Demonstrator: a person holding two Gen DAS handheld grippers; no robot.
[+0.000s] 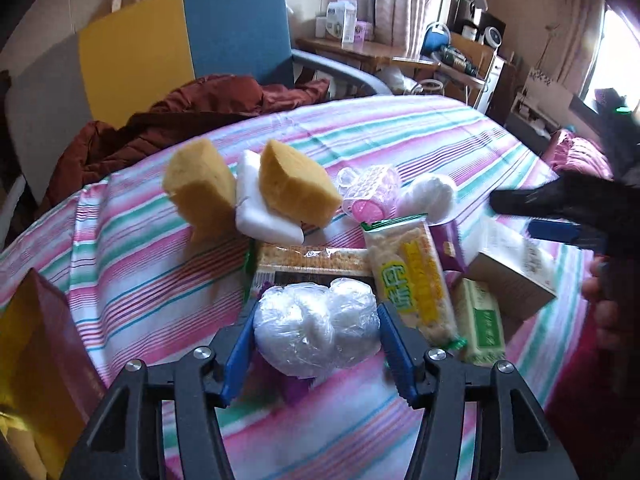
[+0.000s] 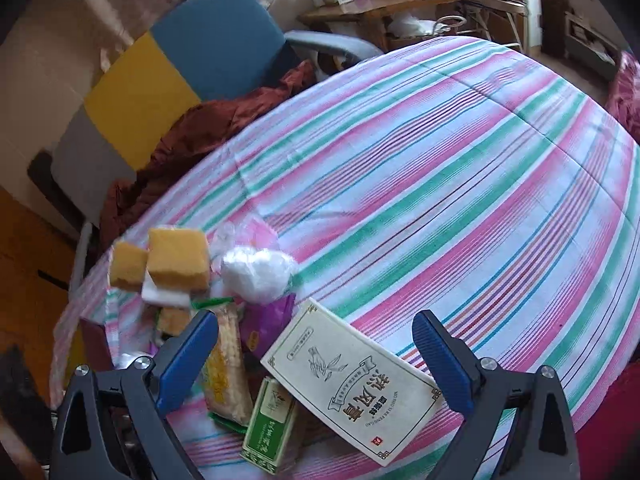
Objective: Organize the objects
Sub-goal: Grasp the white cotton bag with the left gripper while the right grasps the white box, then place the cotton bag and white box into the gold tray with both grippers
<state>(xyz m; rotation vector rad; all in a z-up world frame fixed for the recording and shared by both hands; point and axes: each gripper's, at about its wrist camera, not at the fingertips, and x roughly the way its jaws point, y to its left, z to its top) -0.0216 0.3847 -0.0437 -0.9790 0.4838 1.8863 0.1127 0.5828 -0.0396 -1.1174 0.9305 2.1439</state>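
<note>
My left gripper (image 1: 316, 332) is shut on a clear plastic bag of white stuff (image 1: 316, 330), above a pile on the striped tablecloth (image 1: 400, 136). The pile holds two yellow sponges (image 1: 294, 184), a white foam block (image 1: 260, 216), cracker packs (image 1: 412, 276), a pink roller (image 1: 372, 196), a green box (image 1: 480, 320) and a cream box (image 1: 516, 272). My right gripper (image 2: 316, 352) is open, its fingers (image 2: 188, 356) either side of the cream box (image 2: 352, 380), not touching it. A second white bag (image 2: 256, 272) lies behind it.
A brown jacket (image 1: 192, 116) lies on a blue and yellow chair (image 1: 188, 44) beyond the table's far left. A red-gold box (image 1: 36, 352) is at the left edge. A wooden desk with clutter (image 1: 360, 48) stands behind. The tablecloth's right half (image 2: 460, 184) is bare.
</note>
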